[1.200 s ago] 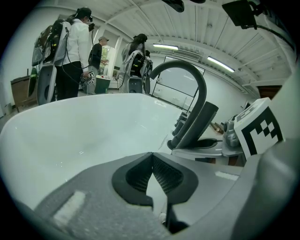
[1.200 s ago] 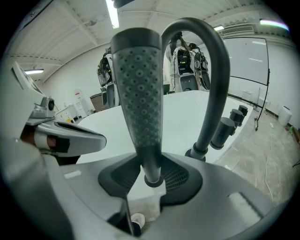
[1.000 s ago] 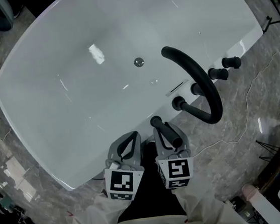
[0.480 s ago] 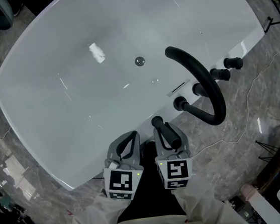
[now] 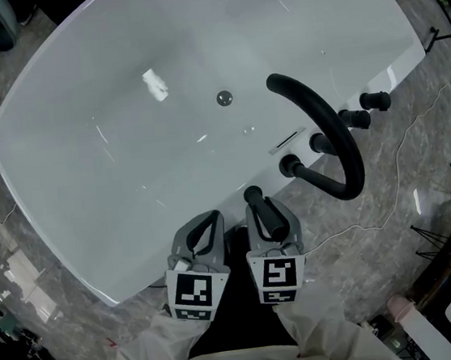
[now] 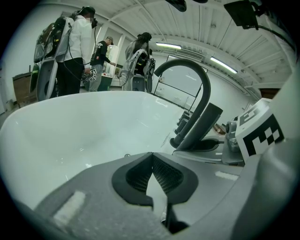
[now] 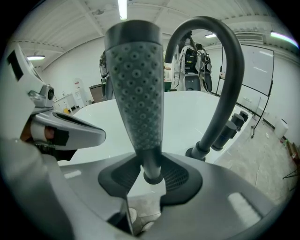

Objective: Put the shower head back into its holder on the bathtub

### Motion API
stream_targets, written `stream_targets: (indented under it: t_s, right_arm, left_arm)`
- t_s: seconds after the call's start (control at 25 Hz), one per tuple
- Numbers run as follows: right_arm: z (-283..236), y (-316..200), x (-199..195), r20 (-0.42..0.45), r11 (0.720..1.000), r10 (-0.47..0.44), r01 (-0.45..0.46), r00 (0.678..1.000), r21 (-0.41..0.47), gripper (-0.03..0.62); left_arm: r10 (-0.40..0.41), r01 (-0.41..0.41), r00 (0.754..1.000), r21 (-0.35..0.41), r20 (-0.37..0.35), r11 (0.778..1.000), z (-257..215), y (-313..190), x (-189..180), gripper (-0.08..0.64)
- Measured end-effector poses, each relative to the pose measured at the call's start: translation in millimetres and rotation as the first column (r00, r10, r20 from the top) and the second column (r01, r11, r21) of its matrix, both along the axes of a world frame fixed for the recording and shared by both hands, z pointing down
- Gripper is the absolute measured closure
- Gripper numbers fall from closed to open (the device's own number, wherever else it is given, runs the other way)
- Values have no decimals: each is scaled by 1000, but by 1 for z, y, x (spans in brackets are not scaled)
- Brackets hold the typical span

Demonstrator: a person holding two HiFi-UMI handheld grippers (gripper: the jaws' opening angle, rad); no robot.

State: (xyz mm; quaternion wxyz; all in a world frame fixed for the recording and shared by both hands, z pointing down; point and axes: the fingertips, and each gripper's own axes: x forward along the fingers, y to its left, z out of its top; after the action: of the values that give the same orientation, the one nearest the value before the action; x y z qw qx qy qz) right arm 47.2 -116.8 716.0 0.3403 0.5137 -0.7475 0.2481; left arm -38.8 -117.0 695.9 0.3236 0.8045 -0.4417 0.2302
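The right gripper (image 7: 151, 176) clamps the slim neck of the matte grey, tapered shower head (image 7: 136, 89), its face dimpled with nozzles, over the near rim of the glossy white tub (image 5: 107, 149). The left gripper (image 6: 152, 177), at that rim, has its ribbed jaws together, empty.

Bathtub: glossy white oval bathtub (image 5: 106, 141), plain.
Shower head: dark grey tapered plastic shower head (image 7: 136, 84), face dotted with small round nozzles.
Spout: matte black arched metal spout (image 5: 333, 141), plain.
Floor: grey stone floor (image 5: 423, 192), pale veined marbling.
Grippers: left gripper (image 5: 207, 220) and right gripper (image 5: 267, 209), grey shells, black ribbed pads (image 6: 164, 176), white cubes (image 5: 196, 294) with black square markers.
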Motion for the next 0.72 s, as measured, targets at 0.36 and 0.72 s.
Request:
stream_targets:
  t_s: [0.36, 0.72]
  right_arm:
    - [0, 0, 1, 5, 1000, 16, -16, 1000, 5, 454]
    - [-1, -2, 5, 55, 996, 84, -84, 995, 4, 443]
  left_arm:
    - [-5, 5, 1000, -7, -1, 1000, 2, 8, -3, 560]
    - [-11, 11, 1000, 2, -20, 1000, -2, 14, -7, 560]
